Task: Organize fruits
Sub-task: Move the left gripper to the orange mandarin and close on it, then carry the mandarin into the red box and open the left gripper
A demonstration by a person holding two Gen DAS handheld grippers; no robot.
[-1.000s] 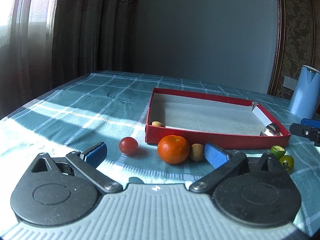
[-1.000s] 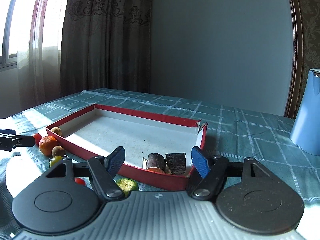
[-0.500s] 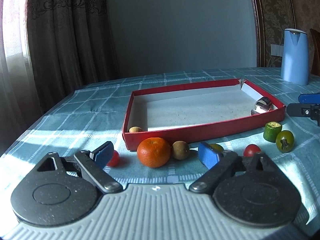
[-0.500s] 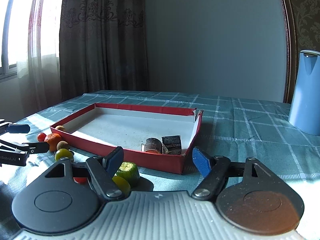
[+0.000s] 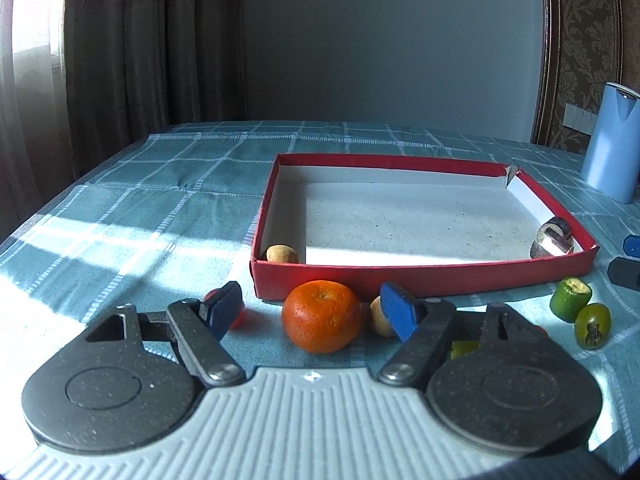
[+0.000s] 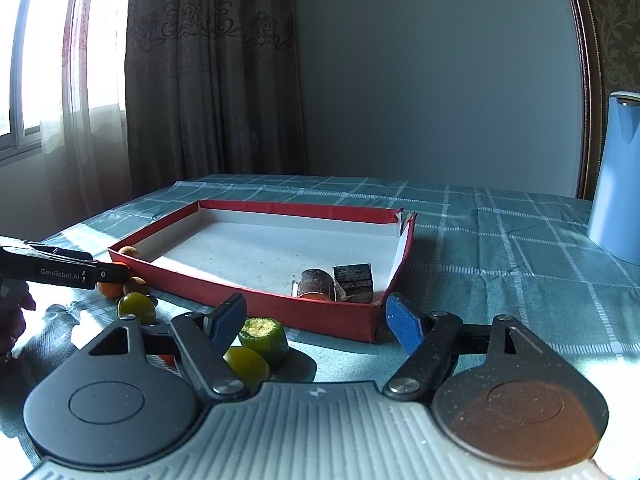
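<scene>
The left tool (image 5: 312,308) is pointed slightly downward over the tabletop (image 5: 160,208), toward the near wall of the red box (image 5: 420,276). Its jaws are closing with the orange (image 5: 321,316) between them; a gap is seen at each blue pad, so the orange is not yet pinched. A red tomato (image 5: 239,317) is partly hidden behind the left pad, and a tan fruit (image 5: 379,316) behind the right pad, both just in front of the box. The right tool (image 6: 316,316) is held low and nearly level at the box's near right corner, its jaws spread and empty. A cut green fruit (image 6: 264,336) and a yellow-green fruit (image 6: 246,364) lie by its left pad, in front of the box. Inside the box, a tan fruit (image 5: 282,254) sits in the near left corner and dark pieces (image 6: 336,280) in the near right corner.
</scene>
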